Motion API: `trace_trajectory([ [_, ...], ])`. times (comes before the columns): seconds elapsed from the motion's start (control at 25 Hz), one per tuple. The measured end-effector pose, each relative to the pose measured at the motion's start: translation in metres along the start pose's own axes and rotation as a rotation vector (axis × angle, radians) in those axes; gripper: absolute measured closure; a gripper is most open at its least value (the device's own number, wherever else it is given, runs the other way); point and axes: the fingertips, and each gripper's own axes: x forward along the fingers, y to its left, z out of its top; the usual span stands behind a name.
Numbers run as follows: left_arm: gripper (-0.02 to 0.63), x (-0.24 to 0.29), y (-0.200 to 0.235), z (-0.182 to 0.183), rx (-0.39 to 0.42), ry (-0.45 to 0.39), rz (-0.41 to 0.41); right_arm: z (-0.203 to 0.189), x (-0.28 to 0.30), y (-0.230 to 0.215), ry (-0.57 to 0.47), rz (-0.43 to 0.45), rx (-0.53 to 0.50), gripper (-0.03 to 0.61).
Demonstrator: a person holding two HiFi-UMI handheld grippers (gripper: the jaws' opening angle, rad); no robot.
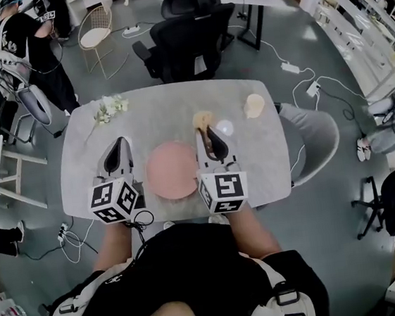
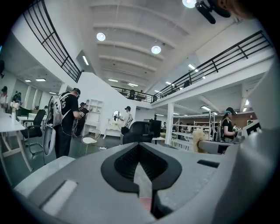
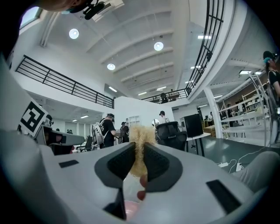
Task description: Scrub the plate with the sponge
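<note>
A grey table (image 1: 254,161) fills the middle of the head view, and the round pink plate (image 1: 172,169) lies flat on it near the person's edge, between the two tools. The left gripper (image 1: 117,143) sits at the plate's 9 o'clock, just beside the rim and apart from it; in the left gripper view its dark pads (image 2: 124,162) are pressed together at their far tips with nothing caught between them, and a sliver of the table and a pink bit of the plate show through the slot below. The right gripper (image 1: 205,129) lies along the plate's 3 o'clock side, and its jaws are pinching a tan, fuzzy sponge (image 1: 203,119), which sticks out past the tips at about 1 o'clock from the plate, just off its rim; whether the sponge touches the table cannot be told. In the right gripper view the sponge (image 3: 140,136) stands upright between the pads (image 3: 157,164), with pink plate (image 3: 126,209) visible low in the gap. At the plate's 2 o'clock lie a small clear object (image 1: 224,127) and, farther out, a beige one (image 1: 254,105); a sprig of pale flowers (image 1: 109,108) rests at 11 o'clock. A black office chair (image 1: 185,38) stands beyond the table at 12 o'clock
</note>
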Motion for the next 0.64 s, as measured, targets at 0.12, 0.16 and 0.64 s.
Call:
trace_trajectory([
  [0.12, 0.609, 0.0017, -0.0001, 0.0017, 0.025, -0.001, 0.000, 0.0007, 0.0038, 0.0004, 0.000, 0.003, -0.014, 0.514],
  [0.16, 0.609, 0.0021, -0.0004, 0.0018, 0.029, -0.002, -0.001, 0.0008, 0.0044, 0.0010, -0.001, 0.004, -0.024, 0.514],
  [0.64, 0.609, 0.0031, -0.0013, -0.0015, 0.012, 0.007, 0.002, 0.0020, 0.0076, 0.0008, -0.006, 0.028, -0.035, 0.514],
])
